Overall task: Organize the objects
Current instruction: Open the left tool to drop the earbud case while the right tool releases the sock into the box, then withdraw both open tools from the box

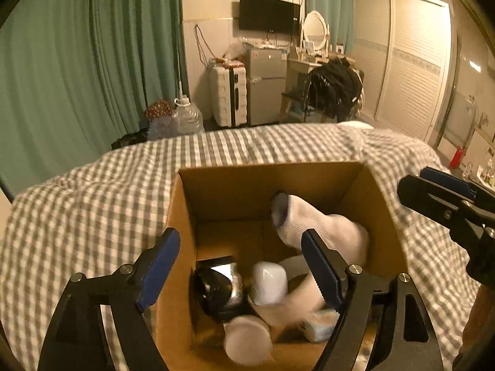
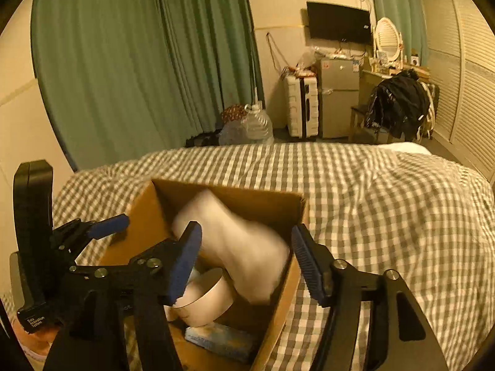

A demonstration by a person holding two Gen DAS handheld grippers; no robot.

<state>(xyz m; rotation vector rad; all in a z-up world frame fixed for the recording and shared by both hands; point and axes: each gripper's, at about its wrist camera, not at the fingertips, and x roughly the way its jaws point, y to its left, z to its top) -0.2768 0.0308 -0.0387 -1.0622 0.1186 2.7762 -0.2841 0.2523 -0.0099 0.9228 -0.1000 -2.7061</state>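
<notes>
An open cardboard box stands on the checked bed cover; it also shows in the right wrist view. Inside lie a white sock, blurred in the right wrist view, a black shiny object, a white rounded object, a tape roll, a white cup and a blue-white packet. My left gripper is open and empty just above the box. My right gripper is open over the sock, not touching it as far as I can tell.
The checked bed cover spreads around the box. Beyond the bed are green curtains, water jugs, a white suitcase, a small fridge, a chair with black clothes and a wardrobe.
</notes>
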